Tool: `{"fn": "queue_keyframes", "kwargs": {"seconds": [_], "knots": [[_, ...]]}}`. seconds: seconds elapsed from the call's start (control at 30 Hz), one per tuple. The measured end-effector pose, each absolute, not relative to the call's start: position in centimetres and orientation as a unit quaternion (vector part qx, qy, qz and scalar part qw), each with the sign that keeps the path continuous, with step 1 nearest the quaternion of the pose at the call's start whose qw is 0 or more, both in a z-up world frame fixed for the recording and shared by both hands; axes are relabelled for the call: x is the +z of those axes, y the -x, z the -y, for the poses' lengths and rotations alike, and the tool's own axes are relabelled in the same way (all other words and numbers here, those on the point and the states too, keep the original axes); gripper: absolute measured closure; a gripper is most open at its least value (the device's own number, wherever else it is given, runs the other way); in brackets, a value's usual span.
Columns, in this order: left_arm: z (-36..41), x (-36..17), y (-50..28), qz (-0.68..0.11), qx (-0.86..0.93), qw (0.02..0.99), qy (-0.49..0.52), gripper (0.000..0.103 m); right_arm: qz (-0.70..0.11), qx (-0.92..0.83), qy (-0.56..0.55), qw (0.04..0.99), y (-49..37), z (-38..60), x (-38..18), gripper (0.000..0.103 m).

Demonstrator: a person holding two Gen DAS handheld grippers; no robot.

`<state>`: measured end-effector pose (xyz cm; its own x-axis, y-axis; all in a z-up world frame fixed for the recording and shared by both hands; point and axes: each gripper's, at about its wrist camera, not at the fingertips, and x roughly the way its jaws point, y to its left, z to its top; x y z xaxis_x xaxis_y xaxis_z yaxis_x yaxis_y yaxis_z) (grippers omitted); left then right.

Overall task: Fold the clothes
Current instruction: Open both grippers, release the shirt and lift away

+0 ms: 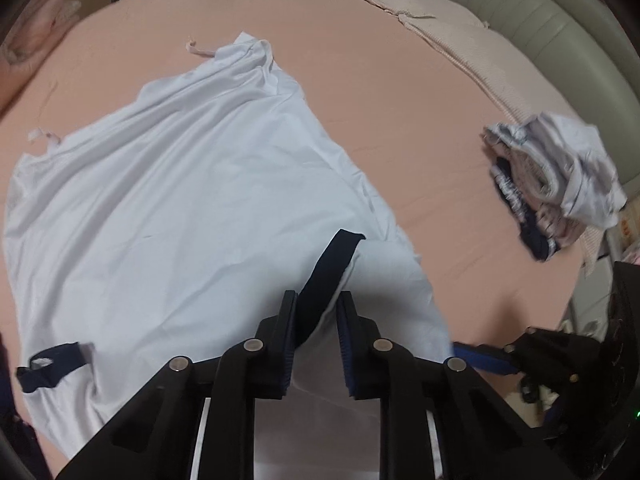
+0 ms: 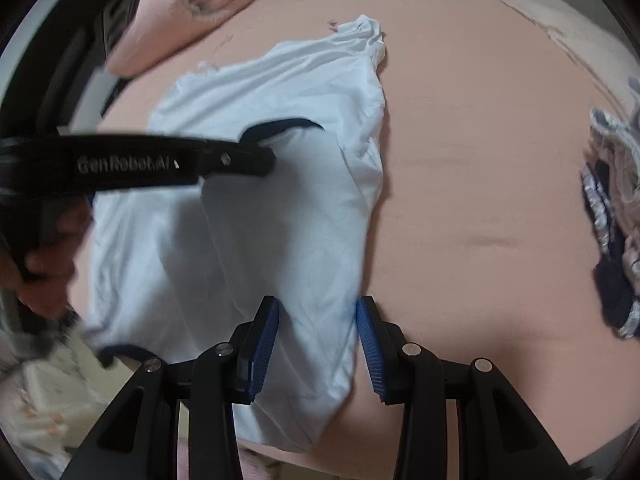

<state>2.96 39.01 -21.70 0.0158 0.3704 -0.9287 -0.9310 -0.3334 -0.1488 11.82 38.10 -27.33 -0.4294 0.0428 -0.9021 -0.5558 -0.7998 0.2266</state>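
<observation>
A white garment [image 1: 180, 200] with navy trim lies spread on the pink bed sheet [image 1: 400, 100]. My left gripper [image 1: 318, 320] points down at its near edge, jaws narrow, shut on the navy trim band [image 1: 332, 264] and the white cloth under it. In the right wrist view the left gripper [image 2: 268, 160] reaches in from the left onto the same navy edge. My right gripper [image 2: 316, 320] has a thick fold of the white garment [image 2: 280, 80] filling the space between its blue pads [image 2: 264, 344] and is shut on it. Its blue pad shows at the cloth's right edge [image 1: 480, 358].
A pile of folded and crumpled clothes [image 1: 552, 184] lies on the sheet to the right [image 2: 612, 240]. A pink pillow [image 2: 192, 8] lies at the far left, a beige blanket [image 1: 440, 40] and grey padded headboard [image 1: 540, 20] at the far right. A hand [image 2: 44, 268] holds the left gripper.
</observation>
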Motion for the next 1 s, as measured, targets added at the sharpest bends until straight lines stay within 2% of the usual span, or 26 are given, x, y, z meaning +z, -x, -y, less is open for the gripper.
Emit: {"fn": "queue_keyframes", "kwargs": {"seconds": [0.37, 0.6, 0.67, 0.7, 0.73, 0.77, 0.8, 1.0], "knots": [[-35.6, -23.7, -2.3, -0.313, 0.685, 0.445, 0.485, 0.087, -0.235, 0.799, 0.521, 0.187, -13.1, -36.7, -27.8, 0.065], [-33.9, -21.2, -1.0, -0.263, 0.682, 0.463, 0.501, 0.085, -0.208, 0.803, 0.528, 0.183, -12.4, -36.4, -28.1, 0.063], [-33.4, -20.2, -1.0, -0.263, 0.692, 0.466, 0.484, 0.078, -0.212, 0.802, 0.527, 0.184, -12.3, -36.7, -28.2, 0.063], [-33.1, -19.8, -1.1, -0.266, 0.696, 0.469, 0.474, 0.066, -0.215, 0.802, 0.526, 0.184, -12.4, -36.9, -28.1, 0.063], [-32.8, -19.6, -1.3, -0.270, 0.698, 0.472, 0.466, 0.049, -0.218, 0.801, 0.527, 0.184, -12.3, -37.0, -28.2, 0.063], [-32.5, -19.4, -1.4, -0.271, 0.700, 0.474, 0.461, 0.039, -0.221, 0.799, 0.527, 0.185, -12.0, -37.0, -28.2, 0.063], [-32.2, -19.1, -1.5, -0.270, 0.702, 0.476, 0.455, 0.024, -0.223, 0.798, 0.528, 0.185, -11.8, -37.1, -28.2, 0.063], [-29.5, -17.7, -1.9, -0.289, 0.728, 0.467, 0.411, 0.023, -0.177, 0.800, 0.537, 0.200, -11.2, -37.0, -26.8, 0.063]]}}
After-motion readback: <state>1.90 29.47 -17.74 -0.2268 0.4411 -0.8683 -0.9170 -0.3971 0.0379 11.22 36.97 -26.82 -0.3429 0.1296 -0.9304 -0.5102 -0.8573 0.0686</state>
